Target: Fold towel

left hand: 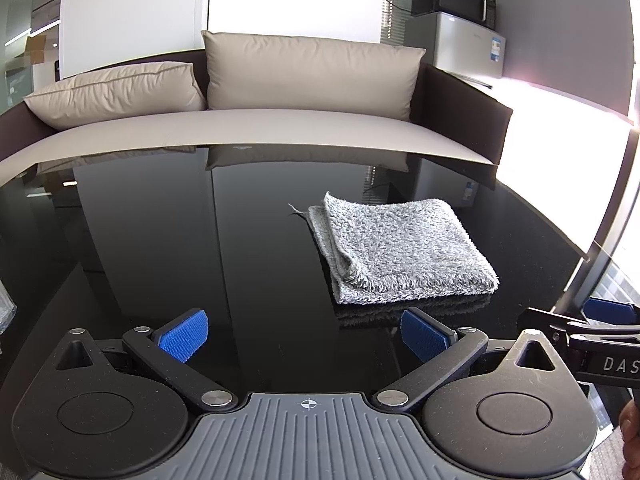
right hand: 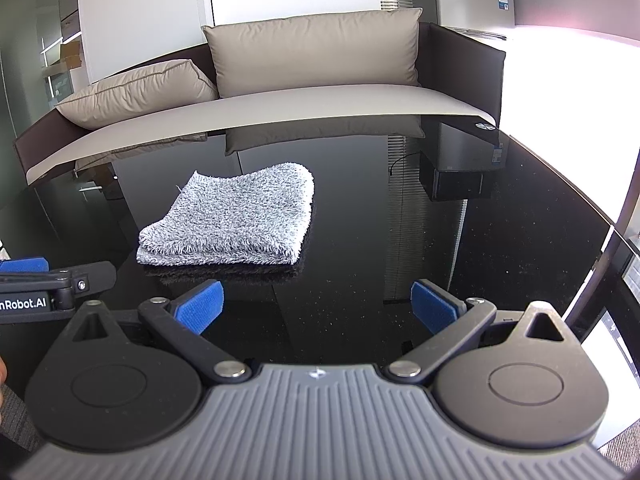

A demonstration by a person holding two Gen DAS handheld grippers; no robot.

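Grey towel point(left hand: 400, 252) folded; both grippers (empty) gape before it.

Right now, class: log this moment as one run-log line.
towel: folded, lying on black table | left gripper: open, empty | right gripper: open, empty | contact: none

Ahead of my jaws a glossy black table point(left hand: 160, 240) carries 1 folded grey towel point(left hand: 400, 248), lying flat on it.
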